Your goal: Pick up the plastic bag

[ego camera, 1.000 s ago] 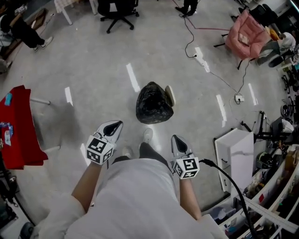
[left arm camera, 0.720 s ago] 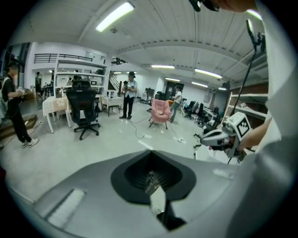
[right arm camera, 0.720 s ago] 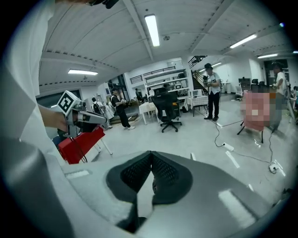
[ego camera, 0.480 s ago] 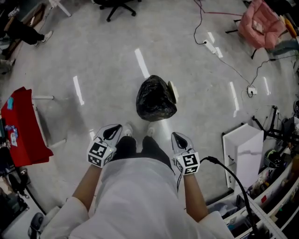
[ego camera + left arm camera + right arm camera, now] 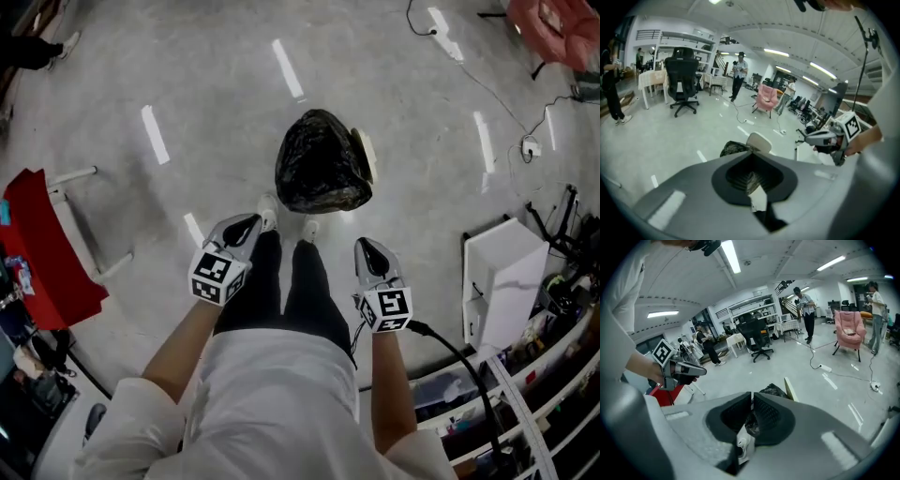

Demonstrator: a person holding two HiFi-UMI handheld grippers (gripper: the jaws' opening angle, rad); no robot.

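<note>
The walk-up is over. A second ago the bag (image 5: 319, 173) lies well ahead of the person; now it sits in the upper centre of the head view, just beyond the shoes (image 5: 269, 214), which stand right at its near edge. It is a black, crumpled, full bag on the bare floor (image 5: 206, 84), with a pale flat board (image 5: 364, 155) leaning at its right side. Nothing touches it yet.

Both claws have come forward with the body. The left gripper (image 5: 249, 223) is at centre left of the head view, above the left leg. The right gripper (image 5: 364, 247) is at centre right, beside the right leg. Both point toward the bag but hang well above it.

The left gripper's own view shows its jaws pressed together and empty, with the bag's top peeking over them. The right gripper's jaws are just starting to part: a thin slit shows between them, with nothing in it. The bag is far beyond them.

So the approach looks finished and the reach is next. The right claw seems to be readying for the grab, though it likely needs to open much wider and come down to the gathered plastic at the top.
</note>
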